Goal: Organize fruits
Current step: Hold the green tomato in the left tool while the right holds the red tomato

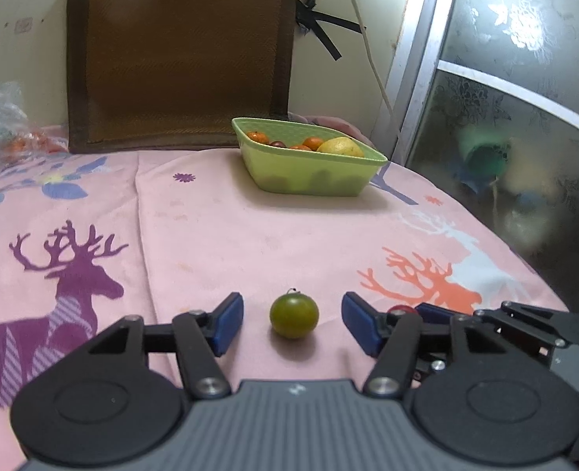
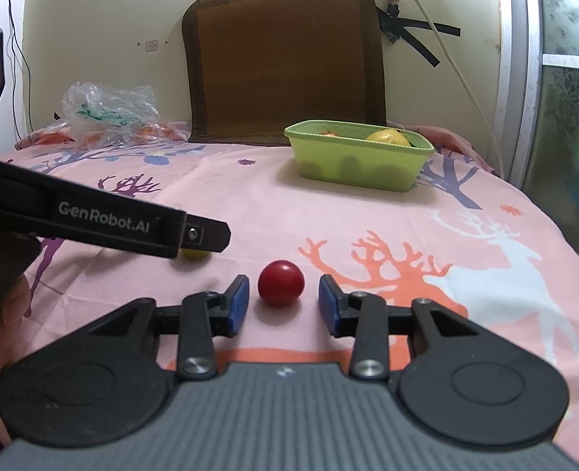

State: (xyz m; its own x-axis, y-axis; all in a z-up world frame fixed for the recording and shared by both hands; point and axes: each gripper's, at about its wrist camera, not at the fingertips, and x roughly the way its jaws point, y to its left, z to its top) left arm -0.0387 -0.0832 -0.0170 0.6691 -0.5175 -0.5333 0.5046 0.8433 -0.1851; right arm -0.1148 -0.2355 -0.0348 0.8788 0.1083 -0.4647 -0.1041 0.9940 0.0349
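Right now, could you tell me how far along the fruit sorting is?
Partly done: the green basket already holds oranges and a yellow fruit. In hand: nothing gripped; the open left gripper brackets a green fruit, the open right gripper a red fruit. Both remain on the cloth.

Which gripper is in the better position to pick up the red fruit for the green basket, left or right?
Right. The open right gripper already has the red fruit between its fingers. The open left gripper is lined up on the green fruit instead. The green basket lies ahead.
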